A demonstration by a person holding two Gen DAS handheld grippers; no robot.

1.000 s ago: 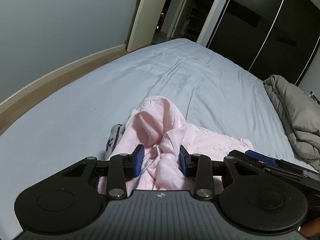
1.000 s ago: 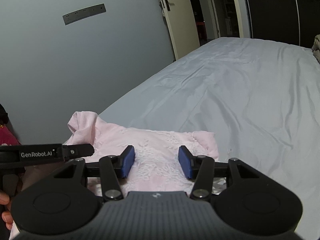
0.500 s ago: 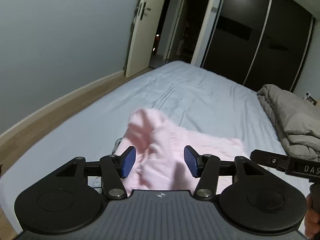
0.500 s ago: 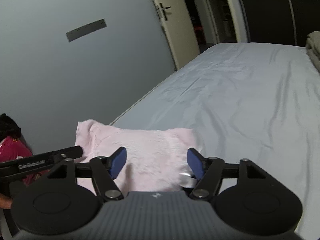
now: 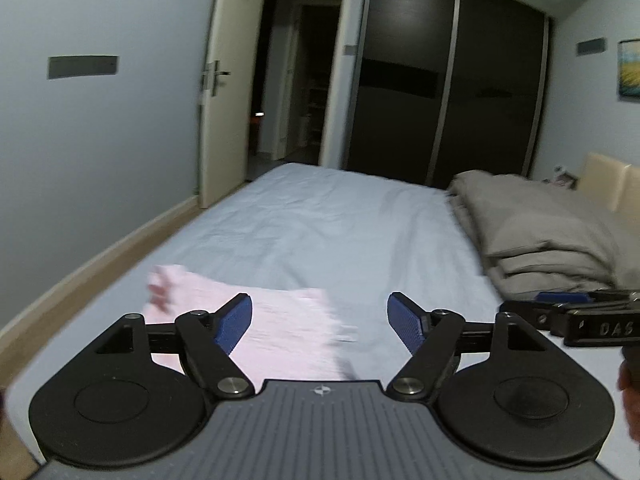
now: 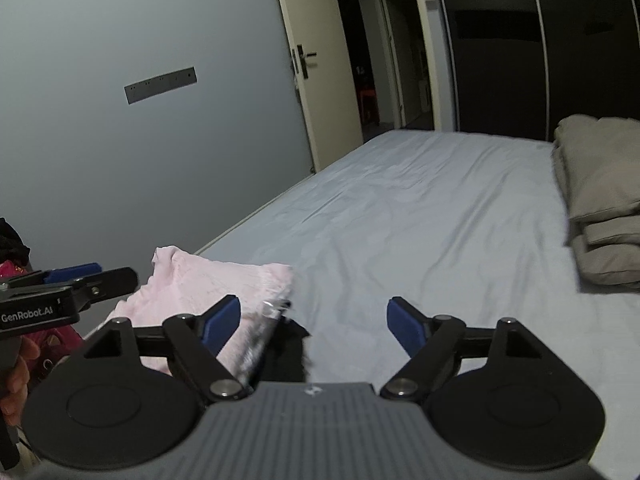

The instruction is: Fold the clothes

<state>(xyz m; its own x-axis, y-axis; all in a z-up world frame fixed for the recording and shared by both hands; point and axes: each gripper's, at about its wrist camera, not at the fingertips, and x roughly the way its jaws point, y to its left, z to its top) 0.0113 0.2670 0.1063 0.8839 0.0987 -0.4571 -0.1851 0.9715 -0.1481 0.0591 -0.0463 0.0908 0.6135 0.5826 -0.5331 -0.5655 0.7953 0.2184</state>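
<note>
Having let go, both tongs [image 5: 320,322] [image 6: 314,326] have just been opening, empty, above the pink garment [image 5: 280,332].

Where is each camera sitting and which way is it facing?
Left wrist: on the left gripper, looking along the bed toward the wardrobe; the right gripper pokes in.
Right wrist: on the right gripper, facing the wall and door; the left gripper and a hand show.
Shared: pink garment, grey duvet, both jaws open, empty.
</note>
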